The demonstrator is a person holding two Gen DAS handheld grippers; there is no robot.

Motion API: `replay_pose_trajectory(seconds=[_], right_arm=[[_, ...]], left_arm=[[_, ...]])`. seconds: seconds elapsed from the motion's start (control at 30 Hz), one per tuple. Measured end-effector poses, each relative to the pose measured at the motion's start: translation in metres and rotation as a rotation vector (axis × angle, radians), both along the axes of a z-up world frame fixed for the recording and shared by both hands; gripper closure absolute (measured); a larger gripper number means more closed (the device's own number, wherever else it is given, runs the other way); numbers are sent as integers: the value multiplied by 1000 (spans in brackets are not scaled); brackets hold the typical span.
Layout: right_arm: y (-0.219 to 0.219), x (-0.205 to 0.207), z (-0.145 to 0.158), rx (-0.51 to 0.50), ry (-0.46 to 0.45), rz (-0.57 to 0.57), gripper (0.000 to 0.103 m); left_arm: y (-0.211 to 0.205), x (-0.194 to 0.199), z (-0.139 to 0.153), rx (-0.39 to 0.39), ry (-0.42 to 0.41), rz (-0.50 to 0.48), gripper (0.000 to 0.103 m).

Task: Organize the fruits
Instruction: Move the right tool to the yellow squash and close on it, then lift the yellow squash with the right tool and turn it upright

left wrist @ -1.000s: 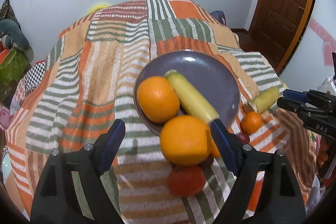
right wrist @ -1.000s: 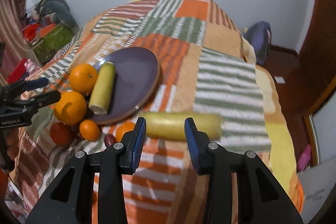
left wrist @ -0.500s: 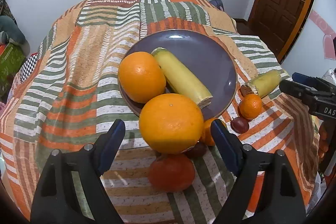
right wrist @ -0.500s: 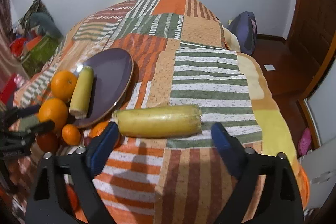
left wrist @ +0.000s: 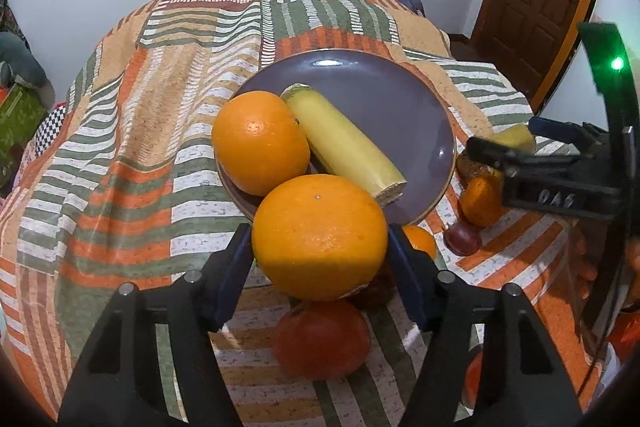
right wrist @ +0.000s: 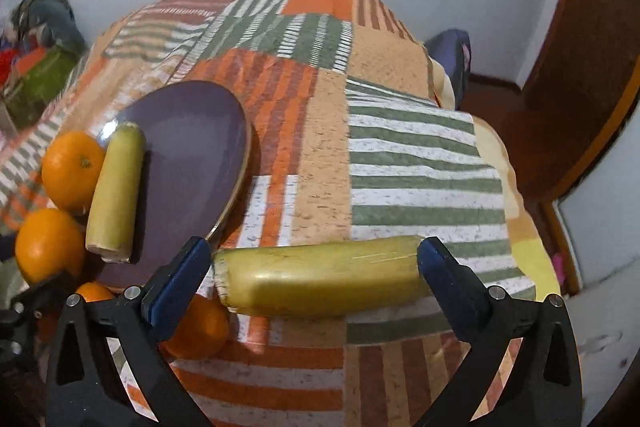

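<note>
Left fingers (left wrist: 240,263) clamp the large orange (left wrist: 320,237); right fingers (right wrist: 180,283) straddle the loose banana (right wrist: 320,279) wide. Next, probably plate (left wrist: 384,87) the orange.

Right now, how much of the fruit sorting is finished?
Done: one orange and a yellow banana piece lie on the purple plate. In hand: left gripper clamps a big orange; right gripper straddles a second banana piece. Left: small fruits on the striped cloth.

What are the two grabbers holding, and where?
Left gripper squeezes a big orange across its middle. Right gripper brackets the yellow fruit piece end to end; grip unclear.
</note>
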State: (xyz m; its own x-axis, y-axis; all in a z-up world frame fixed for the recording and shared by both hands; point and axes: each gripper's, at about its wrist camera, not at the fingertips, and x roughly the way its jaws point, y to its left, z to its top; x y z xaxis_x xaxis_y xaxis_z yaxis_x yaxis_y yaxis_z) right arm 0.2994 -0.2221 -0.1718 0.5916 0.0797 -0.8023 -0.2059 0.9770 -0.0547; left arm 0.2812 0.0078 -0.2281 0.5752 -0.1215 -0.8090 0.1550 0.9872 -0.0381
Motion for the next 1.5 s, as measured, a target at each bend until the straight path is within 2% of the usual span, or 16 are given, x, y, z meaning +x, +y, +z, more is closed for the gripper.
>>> replay_pose_trajectory(seconds=[0.07,0.17,0.4,0.5,0.53,0.67,0.77,0.93,1.03,1.1,1.27,1.37,1.5], right_arm=[[7,-3,-2,-46,-4,29,0],[9,-4,-1,-54,-15,60,0],[1,-3,2,-43,10,95,1],[-13,-9,5,11,34,109,3],[-17,-13,6,21,38,114,5],[-22,-28,8,55,60,132,25],[-29,-34,7,119,101,127,35],[-46,-38,2,156,143,77,41],[-52,-40,3,165,166,68,41],[-52,-42,10,157,147,67,41],[-54,-27,24,209,107,34,41],[-56,-9,12,194,124,-21,41],[-62,3,-8,236,177,-74,33]], left_arm=[[1,0,0,-12,-2,1,38],[3,-1,1,-20,3,5,38],[8,-9,11,-23,2,17,38],[13,-13,17,-22,-5,22,38],[14,-14,20,-23,-7,24,38],[18,-19,27,-28,-18,37,38],[18,-24,32,-33,-24,42,38],[18,-33,42,-28,-41,39,38],[18,-38,46,-27,-51,41,38],[18,-39,48,-30,-54,44,38],[18,-41,48,-37,-54,48,38],[20,-42,47,-37,-52,51,38],[24,-41,47,-39,-52,58,38]])
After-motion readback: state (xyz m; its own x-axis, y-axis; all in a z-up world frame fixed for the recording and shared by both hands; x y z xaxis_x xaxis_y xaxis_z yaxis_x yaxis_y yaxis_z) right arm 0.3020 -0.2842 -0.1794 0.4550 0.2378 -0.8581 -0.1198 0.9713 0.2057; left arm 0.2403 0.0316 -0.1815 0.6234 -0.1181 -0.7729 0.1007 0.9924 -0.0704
